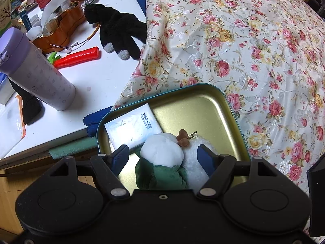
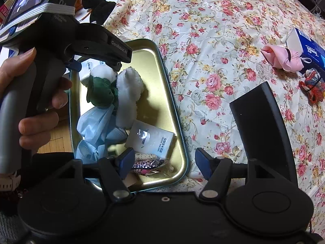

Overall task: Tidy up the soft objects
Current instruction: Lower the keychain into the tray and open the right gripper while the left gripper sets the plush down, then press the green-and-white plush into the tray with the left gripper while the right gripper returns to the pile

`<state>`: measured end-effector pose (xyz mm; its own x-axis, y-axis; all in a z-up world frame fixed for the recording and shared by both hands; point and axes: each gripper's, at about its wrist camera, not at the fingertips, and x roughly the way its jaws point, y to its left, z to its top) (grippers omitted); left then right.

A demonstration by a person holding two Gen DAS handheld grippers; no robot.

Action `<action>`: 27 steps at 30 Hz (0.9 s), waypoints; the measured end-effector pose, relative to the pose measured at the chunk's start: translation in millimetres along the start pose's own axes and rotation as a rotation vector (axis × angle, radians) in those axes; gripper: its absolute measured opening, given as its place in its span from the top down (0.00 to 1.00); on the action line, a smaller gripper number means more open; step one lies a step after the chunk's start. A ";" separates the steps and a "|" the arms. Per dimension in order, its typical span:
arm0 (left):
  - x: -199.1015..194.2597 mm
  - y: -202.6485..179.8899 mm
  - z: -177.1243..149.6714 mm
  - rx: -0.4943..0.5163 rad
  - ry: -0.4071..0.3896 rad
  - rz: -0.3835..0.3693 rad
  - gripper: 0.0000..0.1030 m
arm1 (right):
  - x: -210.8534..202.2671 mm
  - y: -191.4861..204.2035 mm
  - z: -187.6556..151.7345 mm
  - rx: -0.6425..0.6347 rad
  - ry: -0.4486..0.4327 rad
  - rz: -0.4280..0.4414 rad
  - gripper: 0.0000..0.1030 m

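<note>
A gold tin tray with a teal rim (image 1: 213, 99) (image 2: 160, 61) lies on the floral cloth. In it are a white and green plush toy (image 1: 162, 158) (image 2: 113, 85), a white tissue pack (image 1: 132, 126) (image 2: 152, 140), pale blue face masks (image 2: 93, 126) and a leopard-print piece (image 2: 146, 164). My left gripper (image 1: 164, 158) (image 2: 95, 65) is open, its fingers either side of the plush, just above the tray. My right gripper (image 2: 164, 162) is open and empty over the tray's near corner. A pink cloth pouch (image 2: 282, 57) and a red patterned fabric bundle (image 2: 312, 87) lie far right.
A white table to the left holds a black glove (image 1: 117, 30), a purple flask (image 1: 34, 71), a red-handled tool (image 1: 79, 58) and a wooden box (image 1: 61, 28). A blue tissue box (image 2: 310, 50) lies at the right by the pink pouch. The floral cloth (image 1: 243, 40) covers the bed.
</note>
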<state>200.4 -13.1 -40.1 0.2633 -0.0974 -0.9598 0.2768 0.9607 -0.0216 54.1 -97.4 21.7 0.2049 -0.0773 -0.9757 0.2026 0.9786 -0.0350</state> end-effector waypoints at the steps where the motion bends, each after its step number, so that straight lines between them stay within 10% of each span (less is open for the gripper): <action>1: 0.0 0.2 0.0 -0.001 0.000 0.000 0.32 | -0.8 0.4 -0.4 0.000 -0.002 -0.001 0.38; 27: 8.8 5.6 -7.3 -0.023 0.040 0.000 0.32 | -30.2 -6.5 -15.5 0.038 -0.045 -0.018 0.34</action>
<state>197.5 -6.7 -50.7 0.2258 -0.0868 -0.9703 0.2554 0.9664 -0.0270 31.8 -98.4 48.1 0.2440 -0.1043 -0.9642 0.2429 0.9691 -0.0433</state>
